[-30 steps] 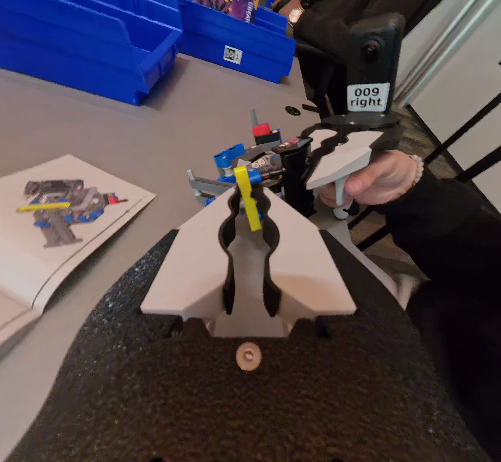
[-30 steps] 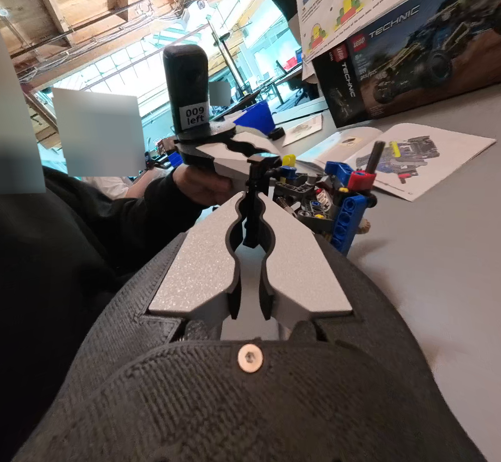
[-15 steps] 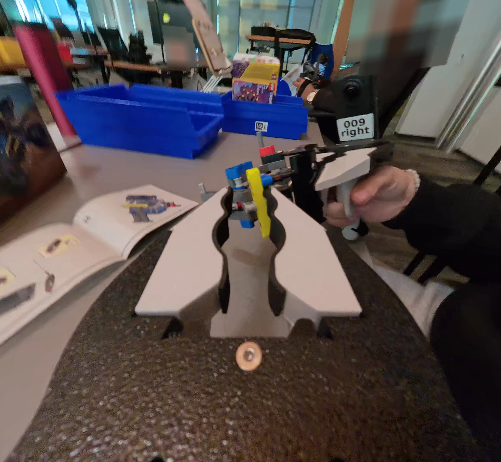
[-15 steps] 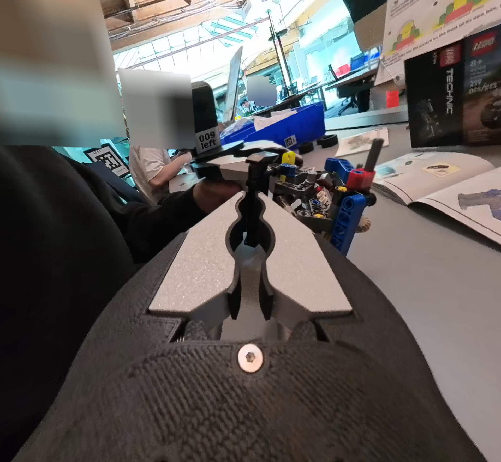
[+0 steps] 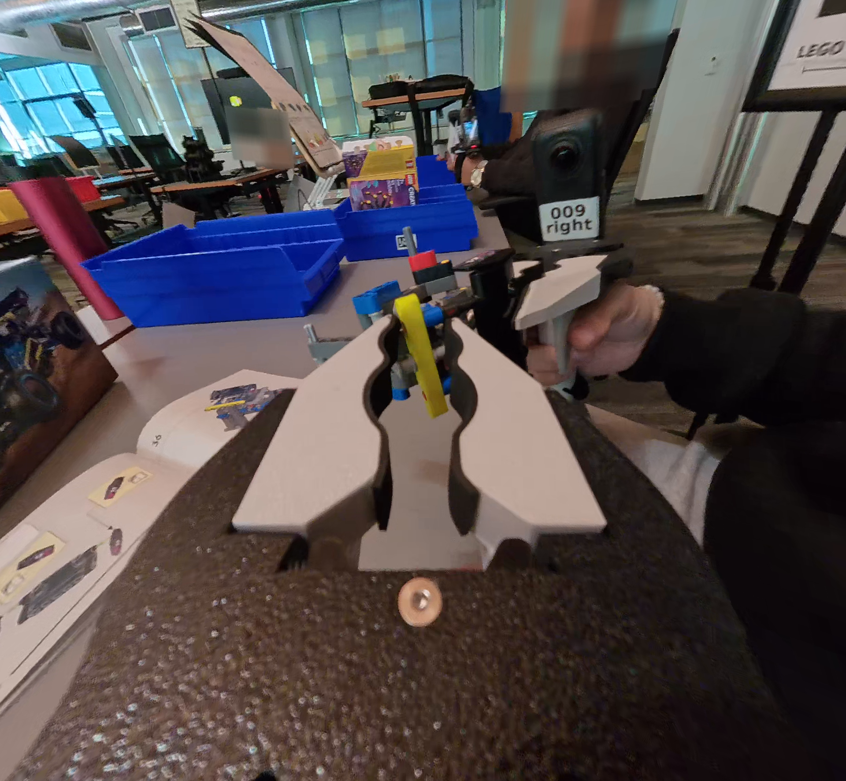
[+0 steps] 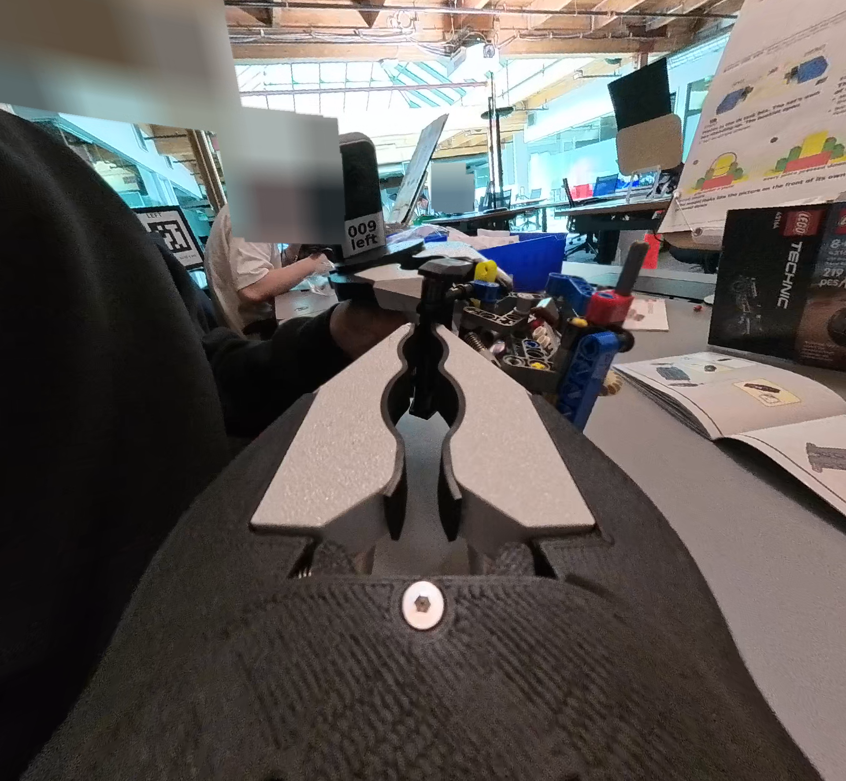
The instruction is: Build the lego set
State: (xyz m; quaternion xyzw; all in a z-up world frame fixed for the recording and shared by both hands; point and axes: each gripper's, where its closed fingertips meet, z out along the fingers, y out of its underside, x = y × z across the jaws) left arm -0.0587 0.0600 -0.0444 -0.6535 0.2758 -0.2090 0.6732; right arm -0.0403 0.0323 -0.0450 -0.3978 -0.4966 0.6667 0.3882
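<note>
Our right gripper (image 6: 423,337) is clamped on a black post (image 6: 428,347) of the brick model (image 6: 540,337), held above the table (image 6: 686,461). Our left gripper (image 5: 419,337) is parted around a yellow beam (image 5: 419,351), w/ gaps both sides. We judge the model light, stiff but snap-apart; best gripped by a rigid frame beam.

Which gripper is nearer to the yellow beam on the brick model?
Left. The left gripper has the yellow beam between its fingers; the right gripper clamps a black part beside it.
</note>
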